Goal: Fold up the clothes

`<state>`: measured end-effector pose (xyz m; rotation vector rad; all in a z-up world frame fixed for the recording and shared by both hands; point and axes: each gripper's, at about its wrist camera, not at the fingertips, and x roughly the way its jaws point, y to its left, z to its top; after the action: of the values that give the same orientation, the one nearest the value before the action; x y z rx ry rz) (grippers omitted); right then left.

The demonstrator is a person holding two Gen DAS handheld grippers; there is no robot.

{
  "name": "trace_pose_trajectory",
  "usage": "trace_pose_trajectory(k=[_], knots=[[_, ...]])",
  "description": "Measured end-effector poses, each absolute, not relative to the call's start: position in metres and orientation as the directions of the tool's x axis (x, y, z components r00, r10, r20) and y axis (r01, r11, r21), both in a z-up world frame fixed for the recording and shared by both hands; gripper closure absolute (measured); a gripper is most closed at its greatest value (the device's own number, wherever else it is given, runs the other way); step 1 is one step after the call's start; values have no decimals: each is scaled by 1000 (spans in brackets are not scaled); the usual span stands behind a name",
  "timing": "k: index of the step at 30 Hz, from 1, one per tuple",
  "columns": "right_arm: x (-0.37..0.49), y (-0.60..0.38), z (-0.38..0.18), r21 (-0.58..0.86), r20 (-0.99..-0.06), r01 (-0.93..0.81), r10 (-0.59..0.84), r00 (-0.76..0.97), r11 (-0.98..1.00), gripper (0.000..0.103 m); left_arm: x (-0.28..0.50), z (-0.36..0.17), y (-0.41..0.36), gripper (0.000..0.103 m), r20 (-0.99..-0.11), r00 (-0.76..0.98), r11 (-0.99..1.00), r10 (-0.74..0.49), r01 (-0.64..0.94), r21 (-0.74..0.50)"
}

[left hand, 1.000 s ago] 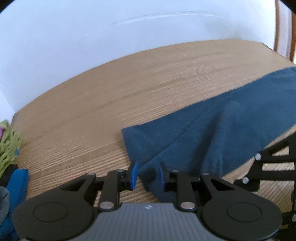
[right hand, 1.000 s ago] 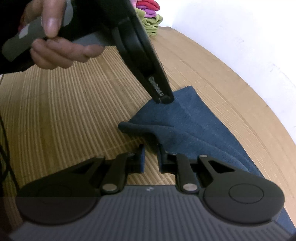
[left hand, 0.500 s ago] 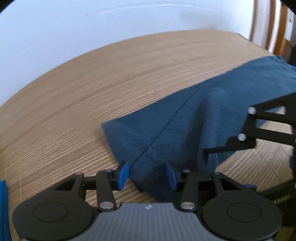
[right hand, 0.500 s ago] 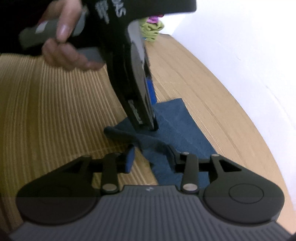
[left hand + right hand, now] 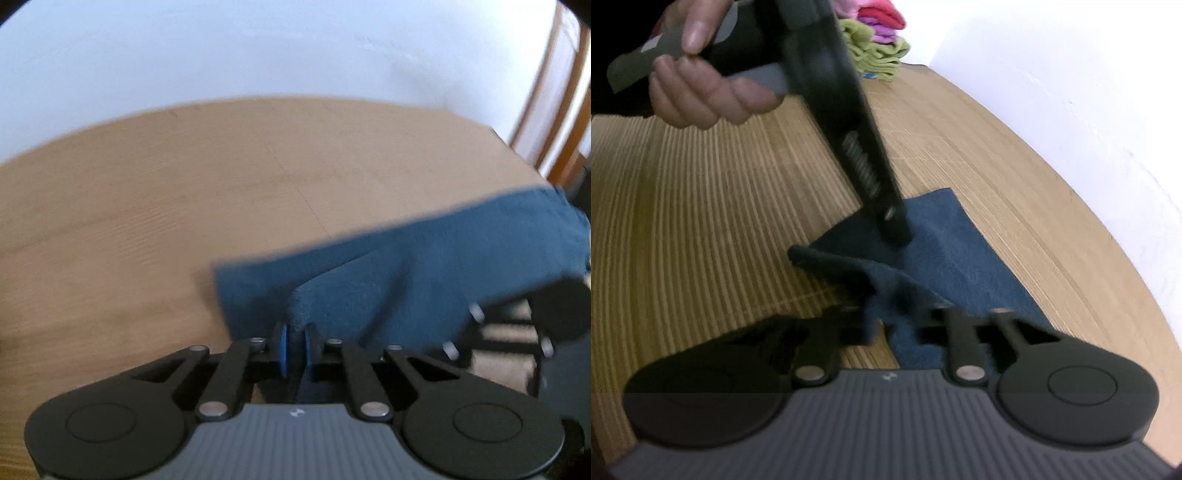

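Wooden tabletop [image 5: 155, 206] under tool-pinched blue cloth [image 5: 424, 266]

A wooden table [image 5: 701, 229] with fine ribbed grain fills the view. A white wall [image 5: 258, 48] rises just behind the table's far edge, and a wooden frame [image 5: 557, 92] stands beyond the table's right corner.

Both claws have just been closing. The left claw [image 5: 294, 345], open astride the edge of the dark blue fleece cloth [image 5: 424, 280] half a second ago, now pinches a fold of it. The right claw [image 5: 886, 328] has likewise clamped onto its corner, lifting it slightly.
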<state>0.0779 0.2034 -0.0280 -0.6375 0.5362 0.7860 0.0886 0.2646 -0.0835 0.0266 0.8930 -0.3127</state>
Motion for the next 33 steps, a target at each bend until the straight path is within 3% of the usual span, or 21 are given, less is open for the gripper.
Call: trace_pose_trajectory(k=[4, 8, 11, 14, 17, 19, 23, 30, 33], knots=[[82, 203, -13, -247, -616, -762, 510, 600, 599, 91, 114, -57, 277, 93, -734, 624, 959, -268, 246, -141], [97, 217, -16, -192, -614, -759, 527, 587, 622, 91, 141, -65, 267, 90, -784, 582, 966, -216, 242, -87], [113, 230, -24, -165, -619, -747, 522, 587, 645, 91, 156, -89, 262, 82, -851, 510, 978, -126, 207, -21], [95, 199, -24, -112, -634, -725, 513, 579, 680, 90, 158, -101, 270, 70, -879, 464, 986, -113, 162, -41], [99, 183, -23, -86, -650, -686, 481, 588, 723, 80, 153, -94, 281, 57, -863, 503, 995, -46, 99, 5], [103, 177, -24, -75, -658, -668, 467, 591, 741, 77, 149, -87, 288, 61, -847, 531, 998, -9, 54, 23], [106, 181, -24, -50, -665, -691, 492, 562, 721, 76, 131, -78, 297, 59, -830, 557, 999, 14, 17, 28], [109, 220, -37, -135, -671, -762, 507, 541, 634, 76, 102, -79, 302, 59, -836, 549, 999, 3, -28, -15], [118, 221, -25, -68, -676, -752, 524, 518, 656, 77, 93, -84, 310, 59, -838, 545, 999, -4, -37, -29]])
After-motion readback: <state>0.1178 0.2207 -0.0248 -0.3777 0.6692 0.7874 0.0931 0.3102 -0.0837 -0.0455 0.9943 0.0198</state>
